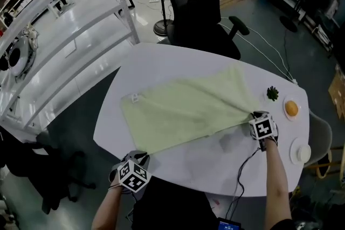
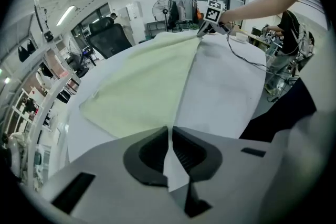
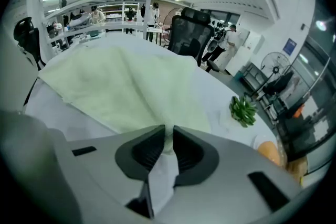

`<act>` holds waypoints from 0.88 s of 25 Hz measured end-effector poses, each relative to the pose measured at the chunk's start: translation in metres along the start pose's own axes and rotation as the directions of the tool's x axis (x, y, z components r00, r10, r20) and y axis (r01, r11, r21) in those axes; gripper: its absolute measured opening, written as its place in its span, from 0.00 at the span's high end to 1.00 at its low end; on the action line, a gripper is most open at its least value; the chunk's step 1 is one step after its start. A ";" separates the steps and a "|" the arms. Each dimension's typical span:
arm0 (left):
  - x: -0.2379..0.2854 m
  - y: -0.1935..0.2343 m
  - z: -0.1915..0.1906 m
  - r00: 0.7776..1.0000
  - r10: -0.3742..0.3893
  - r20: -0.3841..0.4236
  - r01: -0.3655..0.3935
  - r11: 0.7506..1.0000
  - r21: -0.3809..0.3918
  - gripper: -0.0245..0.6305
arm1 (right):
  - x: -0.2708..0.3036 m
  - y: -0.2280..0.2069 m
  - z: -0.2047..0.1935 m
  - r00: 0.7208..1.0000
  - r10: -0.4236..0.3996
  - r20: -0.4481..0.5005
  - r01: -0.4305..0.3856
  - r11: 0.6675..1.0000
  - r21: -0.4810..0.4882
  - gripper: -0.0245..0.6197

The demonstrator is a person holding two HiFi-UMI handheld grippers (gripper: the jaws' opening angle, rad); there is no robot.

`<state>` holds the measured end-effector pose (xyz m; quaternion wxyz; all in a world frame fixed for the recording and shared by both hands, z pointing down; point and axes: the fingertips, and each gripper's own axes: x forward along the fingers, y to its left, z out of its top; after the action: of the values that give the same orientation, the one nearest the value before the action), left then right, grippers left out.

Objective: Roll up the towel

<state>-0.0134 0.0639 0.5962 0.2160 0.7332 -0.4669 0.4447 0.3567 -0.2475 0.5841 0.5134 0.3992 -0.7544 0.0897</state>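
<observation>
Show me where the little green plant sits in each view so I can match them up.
Head view: plant near the right end of the table, just right of the towel.
Left gripper view: I can't find it.
Right gripper view: plant right of centre, past the towel.
Shared landmark: the black chair beyond the table, seen in all three views.

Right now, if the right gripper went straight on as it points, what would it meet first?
Probably the towel it pinches, spread just ahead, with the table right beneath. Nothing else seems to stand nearer.
</observation>
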 end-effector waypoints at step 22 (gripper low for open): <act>-0.038 0.038 0.001 0.944 -0.314 0.099 0.286 0.931 0.227 0.43 | -0.093 0.134 0.013 0.963 0.118 0.242 -0.138 0.988 0.066 0.36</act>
<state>-0.0530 0.0643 0.5593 0.1711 0.8428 -0.3132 0.4029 0.2690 -0.1178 0.5367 0.3960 0.3781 -0.8301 0.1051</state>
